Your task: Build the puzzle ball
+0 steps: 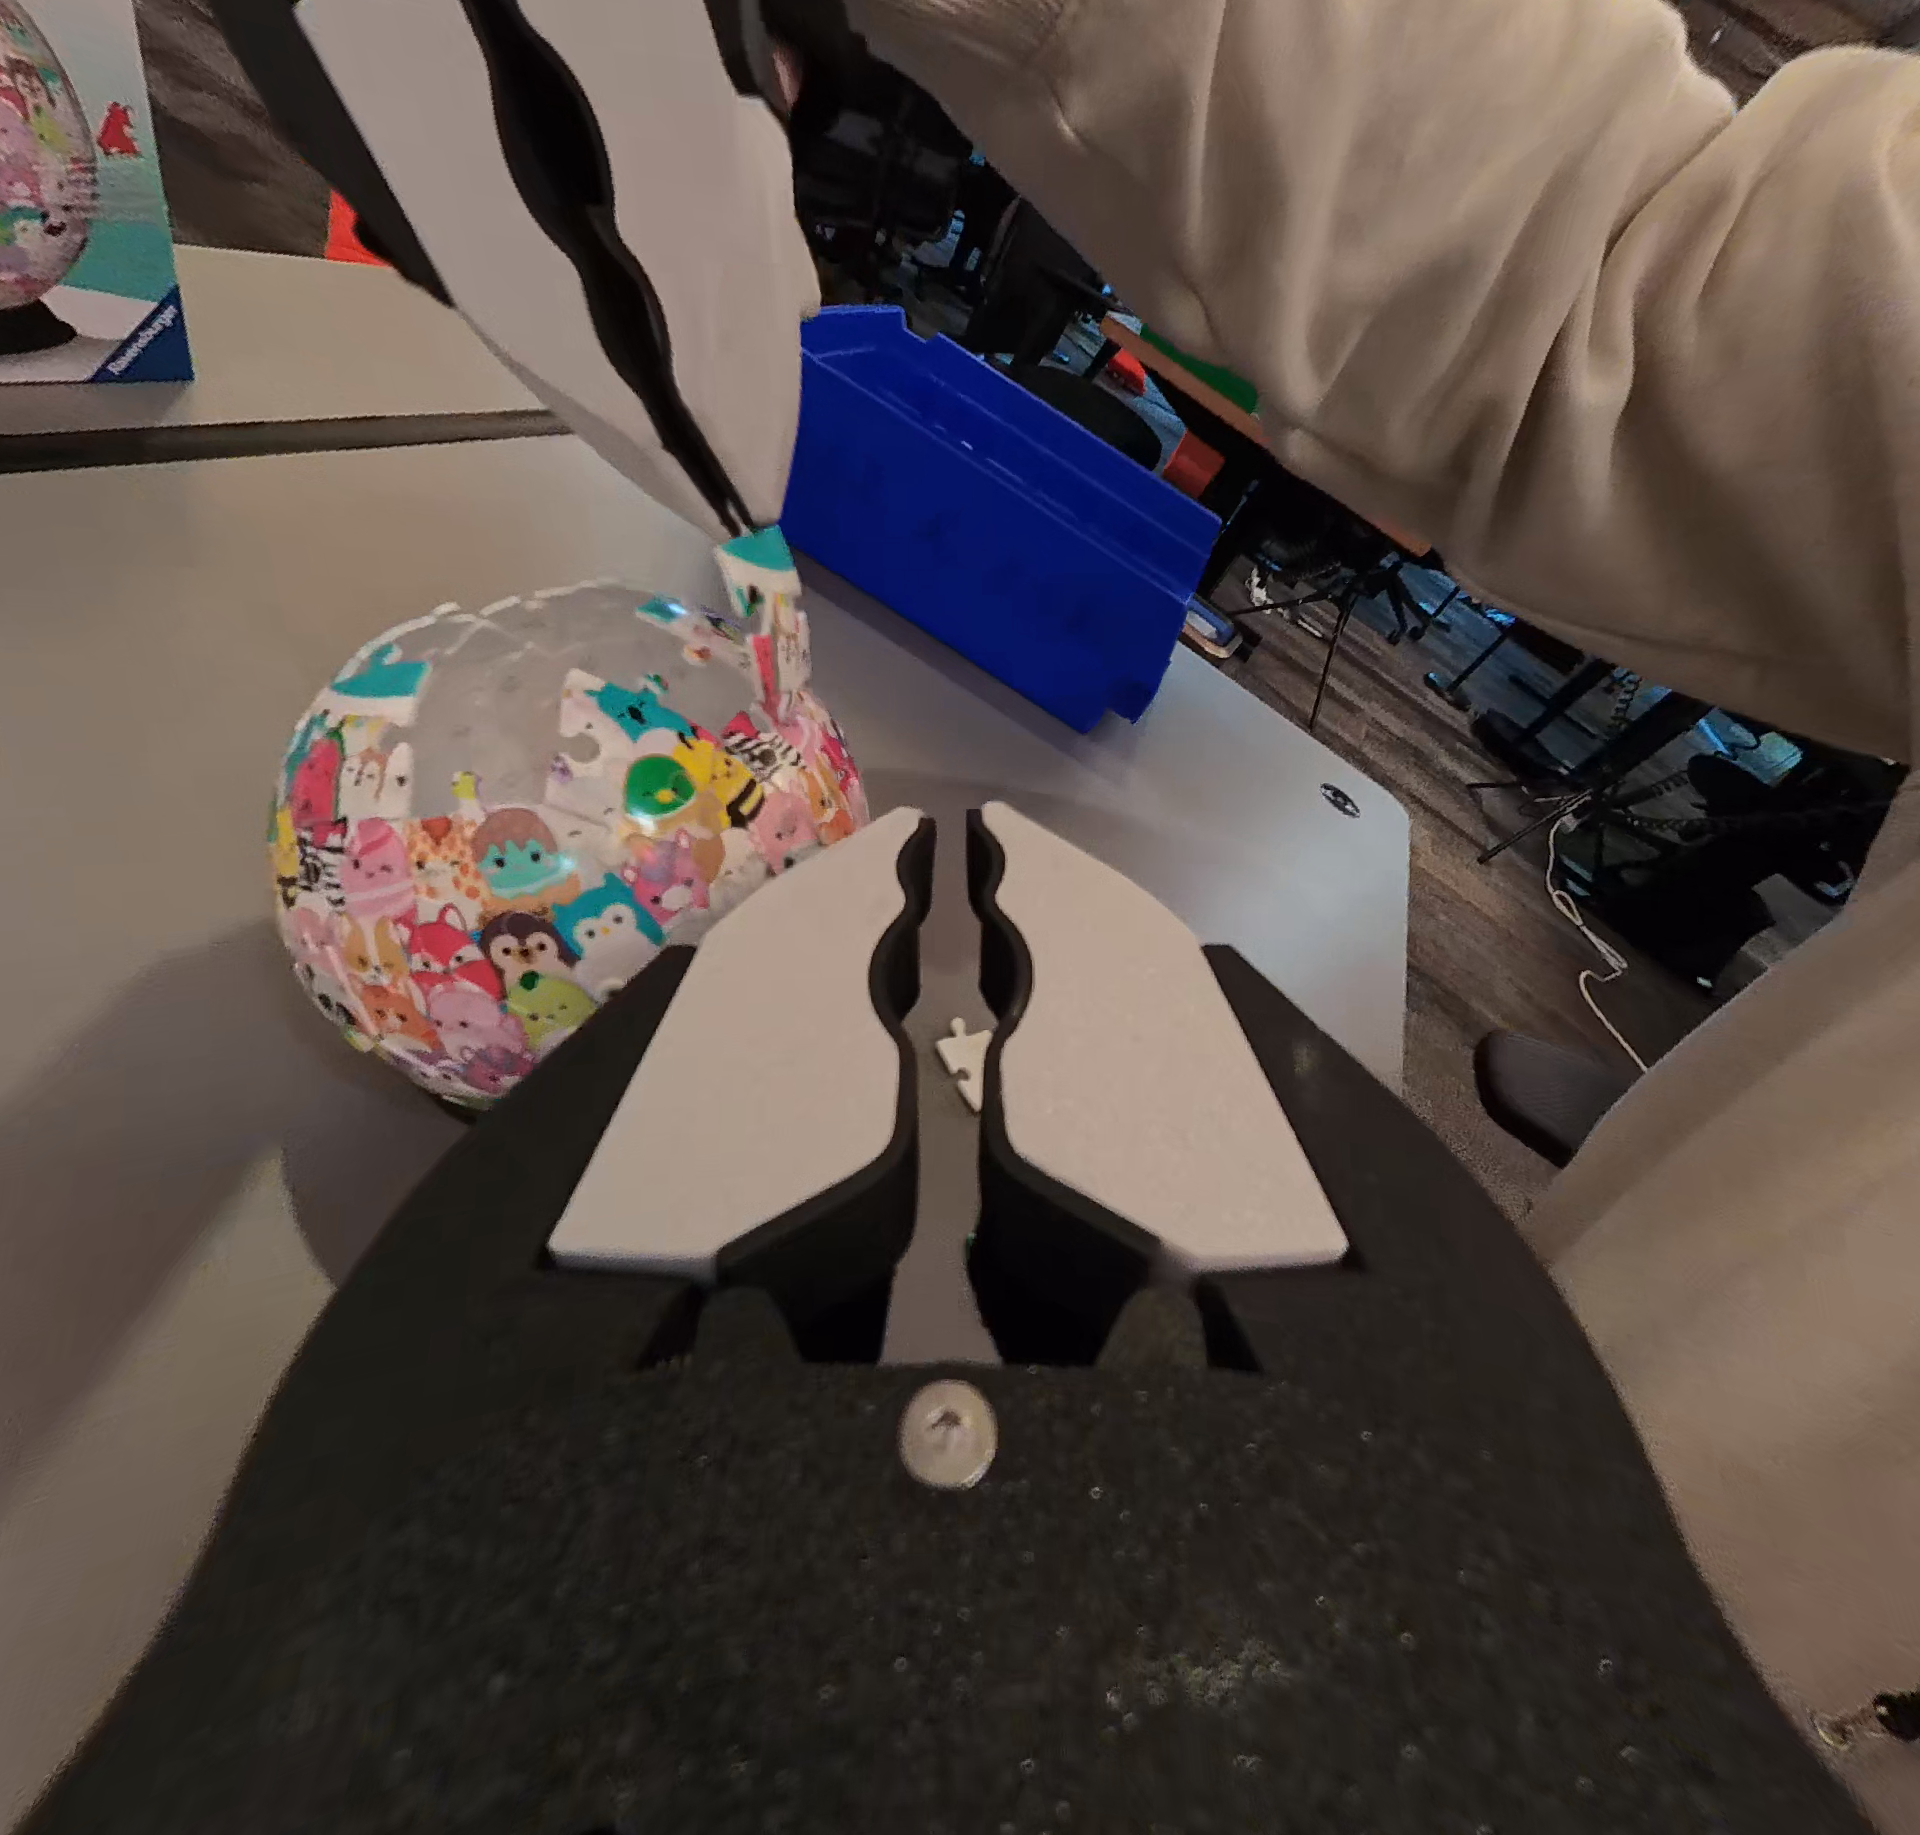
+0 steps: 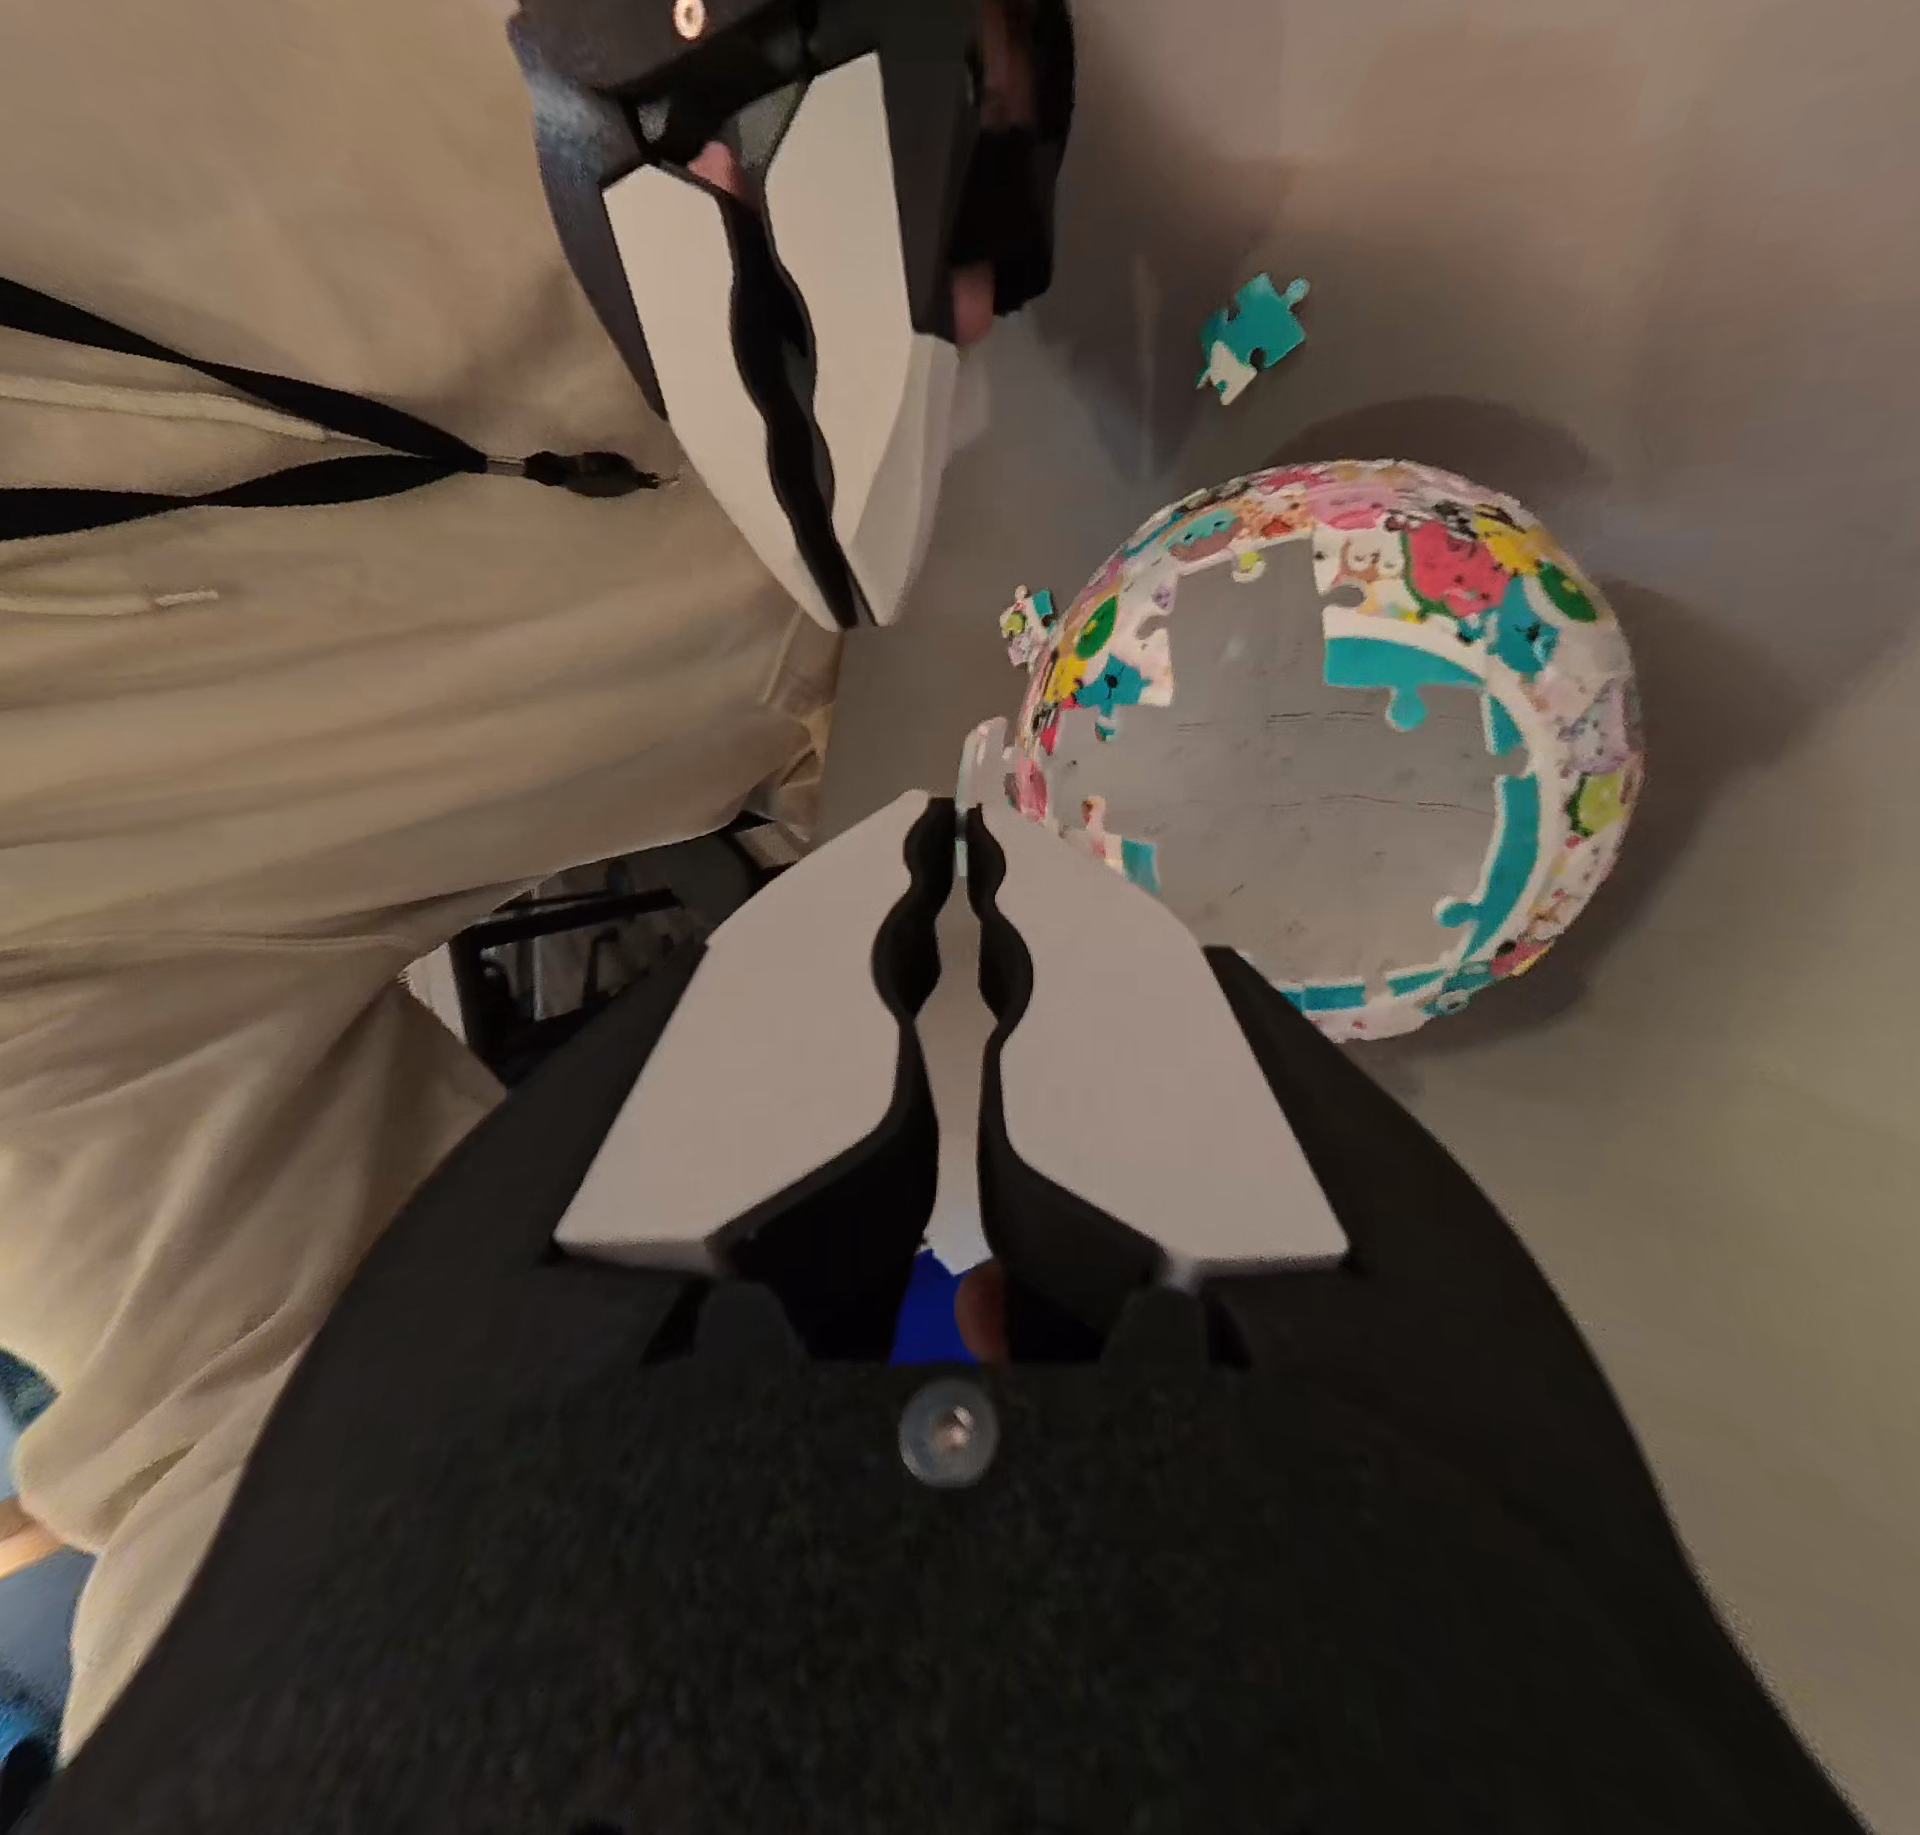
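**Operator:** Right gripper [image 2: 951, 817] was clamped on a puzzle piece [image 2: 985, 759] at its fingertips. In the left wrist view that piece [image 1: 764, 580] hung from the tips, teal edge uppermost, just above the open rim of the puzzle ball [image 1: 540, 829].

**Observer:** Where did the ball lie relative to that tool?

**Operator:** I saw the puzzle ball [image 2: 1340, 746] resting on the grey table [image 2: 1714, 1162], just beyond and to the right of the right gripper's tips in its own view. Its upper part was unfinished; the grey inner shell showed through the gap.

**Observer:** Left gripper state?

**Operator:** I read the left gripper [image 1: 951, 824] as nearly closed, with a narrow gap and nothing held. It hovered beside the ball, which sat to the left of its tips. A white loose piece [image 1: 964, 1056] lay on the table, visible through the gap between its fingers.

**Observer:** Other items?

**Operator:** I noted a teal loose piece [image 2: 1250, 334] on the table beyond the ball, a small piece [image 2: 1029, 622] close by the ball's side, a blue bin [image 1: 987, 528] behind the ball, and the puzzle box [image 1: 78, 164] far left.
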Action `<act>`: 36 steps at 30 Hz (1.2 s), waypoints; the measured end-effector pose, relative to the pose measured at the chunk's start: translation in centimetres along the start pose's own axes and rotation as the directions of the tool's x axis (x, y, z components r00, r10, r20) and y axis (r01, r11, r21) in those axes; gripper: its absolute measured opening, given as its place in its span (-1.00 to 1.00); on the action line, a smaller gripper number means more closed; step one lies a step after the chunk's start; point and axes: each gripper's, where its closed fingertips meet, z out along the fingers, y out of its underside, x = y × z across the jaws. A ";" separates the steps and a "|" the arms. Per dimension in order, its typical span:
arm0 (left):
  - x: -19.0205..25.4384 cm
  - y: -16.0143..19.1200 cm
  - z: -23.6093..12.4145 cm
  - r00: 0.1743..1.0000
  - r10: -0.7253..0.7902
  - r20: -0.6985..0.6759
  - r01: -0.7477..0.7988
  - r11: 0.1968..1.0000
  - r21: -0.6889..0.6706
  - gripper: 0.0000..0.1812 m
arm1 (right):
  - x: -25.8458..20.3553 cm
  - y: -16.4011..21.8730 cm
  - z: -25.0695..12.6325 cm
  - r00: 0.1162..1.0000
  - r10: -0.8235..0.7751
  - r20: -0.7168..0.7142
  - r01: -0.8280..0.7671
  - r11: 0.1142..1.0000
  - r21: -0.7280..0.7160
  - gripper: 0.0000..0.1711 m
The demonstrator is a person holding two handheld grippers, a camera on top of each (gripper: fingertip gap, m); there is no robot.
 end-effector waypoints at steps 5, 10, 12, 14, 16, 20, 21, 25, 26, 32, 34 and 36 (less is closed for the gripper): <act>-0.8 0.1 0.6 0.998 0.048 0.039 -0.047 0.998 -0.035 -0.94 | 0.8 -0.3 0.5 1.000 0.003 0.013 -0.003 0.999 -0.037 -0.97; -1.1 0.2 1.0 0.996 0.071 0.049 -0.069 0.996 -0.053 -0.94 | 1.2 -0.5 0.0 1.000 -0.020 -0.023 0.019 0.999 -0.041 -0.96; -1.3 0.3 1.2 0.996 0.077 0.054 -0.074 0.995 -0.061 -0.93 | 1.4 -0.5 -0.2 0.999 -0.016 -0.039 0.014 0.998 -0.055 -0.96; -1.3 0.4 1.3 0.996 0.078 0.050 -0.075 0.995 -0.070 -0.93 | 1.5 -0.3 0.0 0.999 -0.004 -0.039 0.001 0.997 -0.078 -0.96; -1.3 0.4 1.4 0.994 0.088 0.056 -0.084 0.994 -0.073 -0.93 | 1.7 -0.4 0.1 0.999 -0.003 -0.044 -0.001 0.997 -0.083 -0.95; -1.8 0.0 1.4 0.986 0.130 0.100 -0.122 0.989 -0.080 -0.92 | 2.4 -0.3 0.0 0.997 -0.014 -0.079 0.007 0.997 -0.081 -0.94; -1.9 -0.1 1.4 0.983 0.142 0.114 -0.133 0.988 -0.083 -0.92 | 2.7 -0.3 0.0 0.995 -0.021 -0.097 0.013 0.997 -0.082 -0.94; -2.6 -0.9 1.2 0.965 0.183 0.187 -0.171 0.982 -0.075 -0.92 | 3.1 -0.5 0.1 0.987 -0.063 -0.146 0.051 0.995 -0.080 -0.93; -2.8 -1.0 1.2 0.961 0.189 0.203 -0.176 0.981 -0.077 -0.92 | 3.1 -0.5 0.1 0.986 -0.069 -0.153 0.057 0.995 -0.079 -0.93; -3.5 -2.1 1.6 0.945 0.202 0.257 -0.191 0.979 -0.069 -0.93 | 3.4 -0.6 0.2 0.978 -0.088 -0.187 0.075 0.994 -0.077 -0.92; -3.7 -2.3 1.8 0.938 0.217 0.270 -0.203 0.976 -0.080 -0.96 | 3.5 -0.6 0.2 0.977 -0.092 -0.192 0.079 0.994 -0.073 -0.92; -3.9 -2.5 1.9 0.930 0.234 0.285 -0.216 0.972 -0.093 -0.97 | 3.7 -0.6 0.3 0.975 -0.096 -0.200 0.082 0.994 -0.076 -0.92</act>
